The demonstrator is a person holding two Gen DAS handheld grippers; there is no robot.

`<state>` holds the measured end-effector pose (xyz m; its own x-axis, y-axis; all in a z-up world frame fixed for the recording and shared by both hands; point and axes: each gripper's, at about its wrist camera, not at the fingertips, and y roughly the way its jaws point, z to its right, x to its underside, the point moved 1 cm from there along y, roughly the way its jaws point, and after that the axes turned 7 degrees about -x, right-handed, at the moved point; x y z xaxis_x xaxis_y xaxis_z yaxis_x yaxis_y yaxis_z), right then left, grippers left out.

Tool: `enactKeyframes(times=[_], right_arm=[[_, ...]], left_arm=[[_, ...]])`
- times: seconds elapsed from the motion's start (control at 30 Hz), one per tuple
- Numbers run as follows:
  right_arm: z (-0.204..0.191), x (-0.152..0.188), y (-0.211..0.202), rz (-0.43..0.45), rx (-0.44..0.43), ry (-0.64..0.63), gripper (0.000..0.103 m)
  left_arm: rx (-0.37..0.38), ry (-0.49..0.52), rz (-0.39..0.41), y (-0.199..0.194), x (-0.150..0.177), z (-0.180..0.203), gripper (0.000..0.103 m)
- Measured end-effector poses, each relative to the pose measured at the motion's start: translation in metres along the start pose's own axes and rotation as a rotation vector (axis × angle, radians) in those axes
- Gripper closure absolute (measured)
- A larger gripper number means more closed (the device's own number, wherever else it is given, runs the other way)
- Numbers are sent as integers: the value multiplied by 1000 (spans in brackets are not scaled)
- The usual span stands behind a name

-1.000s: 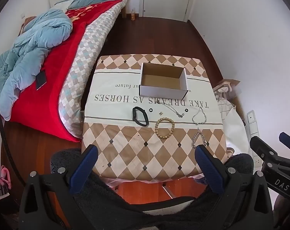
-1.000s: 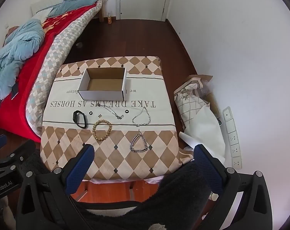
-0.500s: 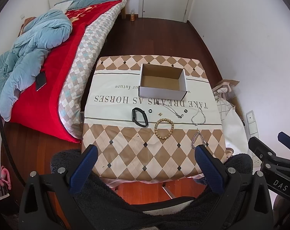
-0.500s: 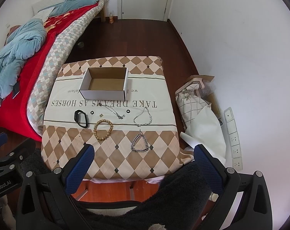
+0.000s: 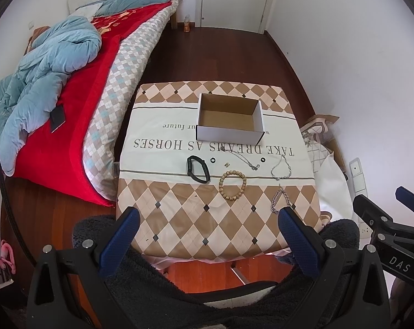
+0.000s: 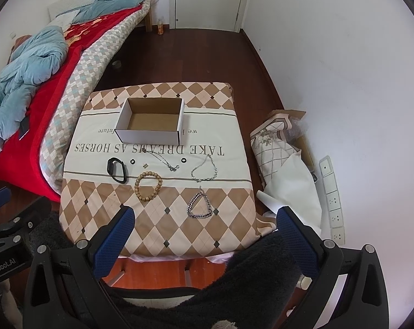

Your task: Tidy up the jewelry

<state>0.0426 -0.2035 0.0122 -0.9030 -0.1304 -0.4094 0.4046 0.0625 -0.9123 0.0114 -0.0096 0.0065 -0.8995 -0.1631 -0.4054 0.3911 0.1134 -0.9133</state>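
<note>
An open white cardboard box stands empty at the far middle of a cloth-covered table. In front of it lie a black band, a wooden bead bracelet, a thin necklace, a silver chain, a heavier silver bracelet and small rings. My left gripper and right gripper are open and empty, held above the near edge.
A bed with a red cover and blue quilt runs along the left of the table. A folded cloth and cardboard lie on the floor to the right by the white wall. A closed door is at the far end.
Both grippers have drifted slightly forward, so the table looks a little nearer. The jewelry and box have not moved. The jaws stay open.
</note>
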Motion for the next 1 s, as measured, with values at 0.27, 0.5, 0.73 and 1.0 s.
enactKeyframes(times=[0.27, 0.5, 0.73, 1.0], right_arm=[[1, 0, -1, 2, 0, 0, 0], [1, -1, -2, 5, 2, 0, 0], [2, -1, -3, 5, 1, 0, 0], [2, -1, -3, 6, 0, 1, 0]], left_arm=[[0, 0, 2, -1, 0, 1, 0], [3, 0, 4, -2, -1, 1, 0], [1, -1, 5, -2, -1, 2, 0], [4, -1, 6, -2, 0, 1, 0]])
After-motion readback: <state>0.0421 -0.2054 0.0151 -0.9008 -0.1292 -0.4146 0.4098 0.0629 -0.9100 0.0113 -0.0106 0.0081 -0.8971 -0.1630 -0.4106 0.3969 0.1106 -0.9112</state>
